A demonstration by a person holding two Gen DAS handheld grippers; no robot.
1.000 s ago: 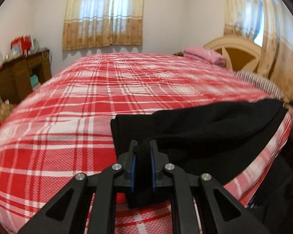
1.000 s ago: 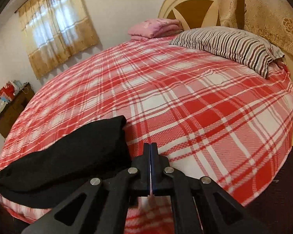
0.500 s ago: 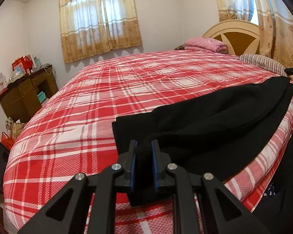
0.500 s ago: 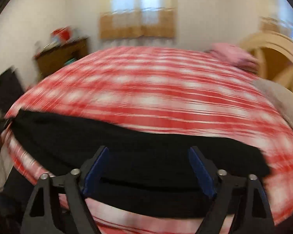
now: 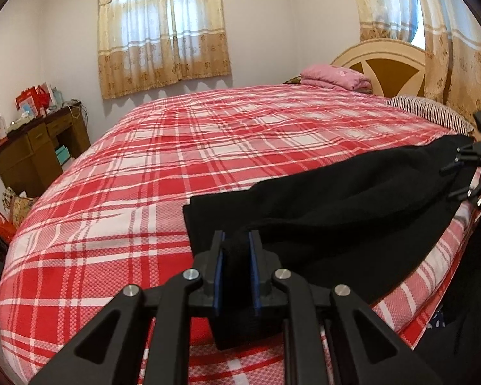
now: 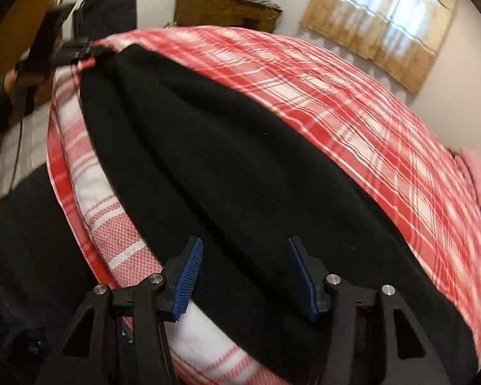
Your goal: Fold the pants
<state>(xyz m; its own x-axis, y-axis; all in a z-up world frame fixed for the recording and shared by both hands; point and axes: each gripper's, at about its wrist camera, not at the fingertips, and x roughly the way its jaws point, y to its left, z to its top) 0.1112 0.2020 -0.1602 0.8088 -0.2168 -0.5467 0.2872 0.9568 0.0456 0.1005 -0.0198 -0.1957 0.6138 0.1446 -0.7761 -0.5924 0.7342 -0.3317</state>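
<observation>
Black pants (image 5: 336, 211) lie stretched along the near edge of a bed with a red and white plaid cover (image 5: 144, 176). My left gripper (image 5: 235, 247) is shut on a bunched end of the pants. In the right wrist view the pants (image 6: 224, 160) run away from me to that left gripper (image 6: 70, 51) at the far end. My right gripper (image 6: 245, 256) hovers over the near end of the pants, its jaws apart and closing. Black cloth lies between and under the blue pads (image 6: 189, 272), which do not press on it. The right gripper (image 5: 477, 166) also shows at the left view's right edge.
A pink folded blanket (image 5: 333, 77), a striped pillow (image 5: 433, 112) and a headboard (image 5: 391, 67) are at the bed's far right. A wooden desk (image 5: 38, 147) with clutter stands by the left wall. A person's hand (image 6: 9, 80) holds the left gripper.
My right gripper went from shut over bare bedcover to open over the pants' other end, rolling as it swung. My left gripper kept its grip and its place.
</observation>
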